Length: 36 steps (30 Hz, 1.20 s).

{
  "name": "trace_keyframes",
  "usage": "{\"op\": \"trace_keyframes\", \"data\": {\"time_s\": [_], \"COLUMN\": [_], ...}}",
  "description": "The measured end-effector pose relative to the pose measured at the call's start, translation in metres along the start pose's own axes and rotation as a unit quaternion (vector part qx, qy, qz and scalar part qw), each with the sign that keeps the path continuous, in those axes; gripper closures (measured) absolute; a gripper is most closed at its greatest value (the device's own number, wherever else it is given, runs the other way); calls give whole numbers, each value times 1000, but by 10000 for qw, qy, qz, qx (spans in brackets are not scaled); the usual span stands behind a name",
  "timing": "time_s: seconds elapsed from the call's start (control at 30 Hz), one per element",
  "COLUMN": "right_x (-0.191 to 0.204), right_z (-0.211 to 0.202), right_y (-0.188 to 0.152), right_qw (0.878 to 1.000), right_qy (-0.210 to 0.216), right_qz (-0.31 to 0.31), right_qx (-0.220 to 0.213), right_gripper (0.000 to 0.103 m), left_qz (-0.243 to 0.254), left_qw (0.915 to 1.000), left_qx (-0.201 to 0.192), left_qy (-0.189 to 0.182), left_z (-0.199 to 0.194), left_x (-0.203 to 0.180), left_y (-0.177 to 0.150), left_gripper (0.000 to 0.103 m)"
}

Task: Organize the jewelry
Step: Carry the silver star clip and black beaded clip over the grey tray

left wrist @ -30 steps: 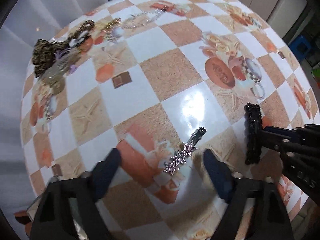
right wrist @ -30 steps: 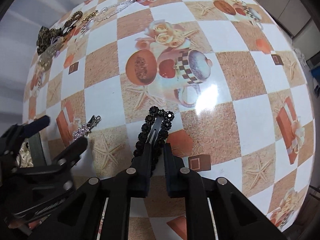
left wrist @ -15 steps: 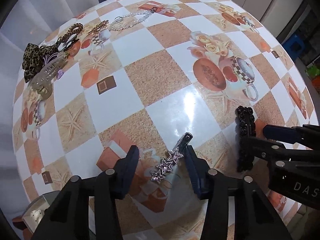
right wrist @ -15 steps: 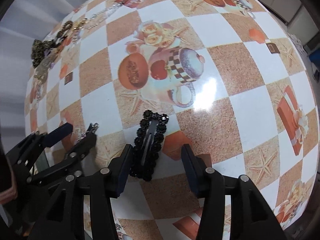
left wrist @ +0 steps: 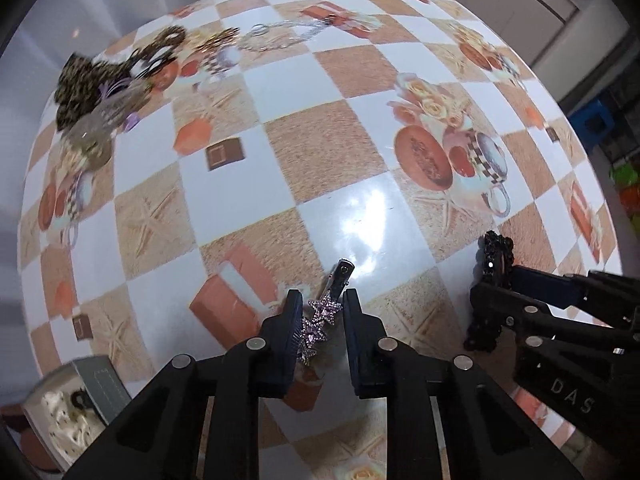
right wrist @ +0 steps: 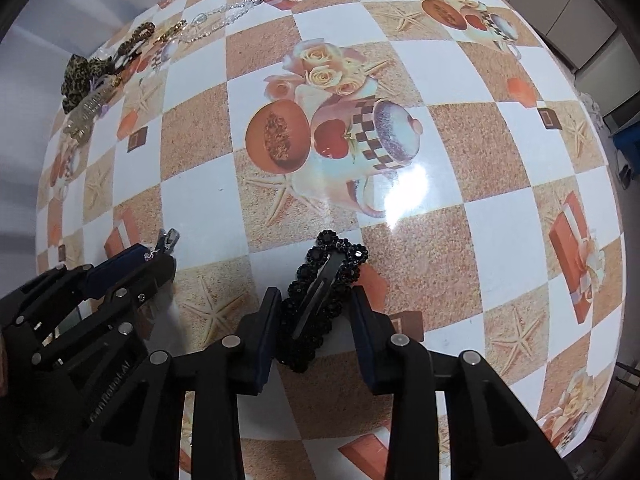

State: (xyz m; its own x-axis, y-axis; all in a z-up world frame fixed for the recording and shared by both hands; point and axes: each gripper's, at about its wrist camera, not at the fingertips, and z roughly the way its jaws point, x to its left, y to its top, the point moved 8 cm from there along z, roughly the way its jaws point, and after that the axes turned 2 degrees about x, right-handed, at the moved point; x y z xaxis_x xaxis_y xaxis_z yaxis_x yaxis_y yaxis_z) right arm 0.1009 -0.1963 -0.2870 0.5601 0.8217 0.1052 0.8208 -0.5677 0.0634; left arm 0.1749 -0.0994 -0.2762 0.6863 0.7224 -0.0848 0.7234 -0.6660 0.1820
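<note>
A silver hair clip with pink star stones [left wrist: 320, 316] lies on the checkered table. My left gripper [left wrist: 319, 316] has its jaws closed in on both sides of it, touching or nearly so. A black beaded snap clip [right wrist: 320, 300] lies on the table between the fingers of my right gripper [right wrist: 316, 316], whose left finger touches it while a gap remains on the right. The black clip also shows in the left wrist view [left wrist: 494, 268]. The star clip tip shows in the right wrist view [right wrist: 168, 240].
A pile of hair accessories, a leopard scrunchie [left wrist: 80, 84] and claw clips [left wrist: 108, 116], lies at the far left. A silver chain [left wrist: 280, 36] lies at the back. An open box with a cream lining [left wrist: 68, 416] stands at the near left edge.
My left gripper closed from wide open onto the star clip. My right gripper opened off the black clip, then narrowed around it again. Both clips stayed on the table.
</note>
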Motion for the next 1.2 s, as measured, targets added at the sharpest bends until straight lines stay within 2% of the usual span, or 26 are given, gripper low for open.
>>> {"op": "trace_keyframes", "data": {"time_s": [0.1,0.17,0.6,1.2], "right_x": [-2,-3,3,67], "right_z": [-10,-17,-52,-90], "right_y": [-3,-4,-22,-54], "right_qw": [9999,9998,9988,9919], "right_qy": [140,190,445,744], "right_qz": [-24,-65,-194,-1025], "right_qx": [-19,-36,-86,-82], "right_gripper": [66,66,66,66], "left_qz": [-146,-242,-821,-1414], "left_qw": [9999,9996,9955,9876], "left_qx": [-28,-62,-334,-648], "left_qy": [-41,-90,-330,-196], "left_z": [-11,-16,-70,-129], "left_x": [5,14,28,74], "left_y": [-7,-6,-39,-103], "left_gripper": [79,87,87,87]}}
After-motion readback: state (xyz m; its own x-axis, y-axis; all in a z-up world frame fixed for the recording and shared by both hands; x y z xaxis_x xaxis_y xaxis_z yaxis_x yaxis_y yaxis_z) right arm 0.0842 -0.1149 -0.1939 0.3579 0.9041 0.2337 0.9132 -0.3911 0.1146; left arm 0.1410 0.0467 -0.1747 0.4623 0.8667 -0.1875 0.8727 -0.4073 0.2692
